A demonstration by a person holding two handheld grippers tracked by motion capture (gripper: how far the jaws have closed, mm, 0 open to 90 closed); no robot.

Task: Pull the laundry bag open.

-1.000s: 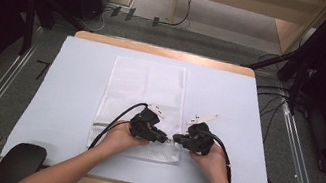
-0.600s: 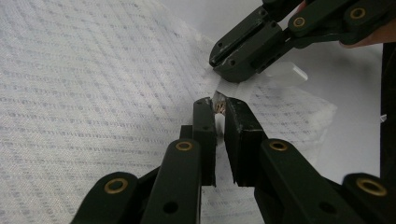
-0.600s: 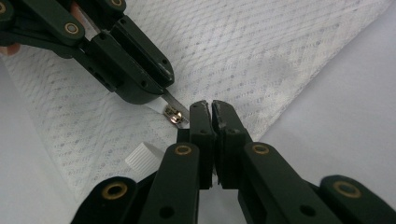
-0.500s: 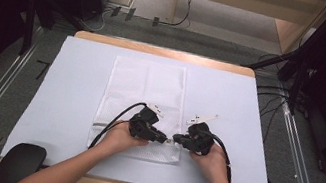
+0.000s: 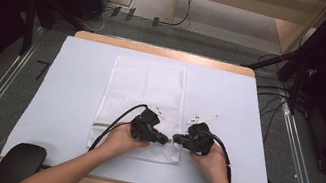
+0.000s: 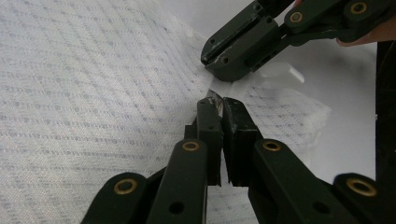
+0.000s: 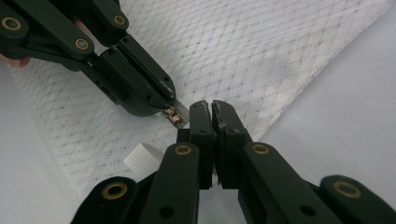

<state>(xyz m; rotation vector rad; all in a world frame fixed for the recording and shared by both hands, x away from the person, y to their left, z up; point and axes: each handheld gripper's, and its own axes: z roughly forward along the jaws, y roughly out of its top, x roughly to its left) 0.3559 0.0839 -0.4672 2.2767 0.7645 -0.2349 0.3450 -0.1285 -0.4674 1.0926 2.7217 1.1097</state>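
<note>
Mesh laundry bag (image 5: 143,103) flat on pale table cover (image 5: 63,99), long side running away from the person. Left gripper (image 6: 218,103), jaws just closed, pinching the metal zipper pull (image 7: 175,115) at the bag's near right corner. Right gripper (image 7: 209,108) clamped on the bag's corner edge just beside. Both forearms low, tips facing each other. Bare cover wide on either side.

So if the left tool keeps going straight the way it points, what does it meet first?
Probably the right tool, which sits just ahead and slightly to the side, tip to tip over the mesh bag. The left tool has just been closing on the zipper pull; depth is hard to judge.
</note>
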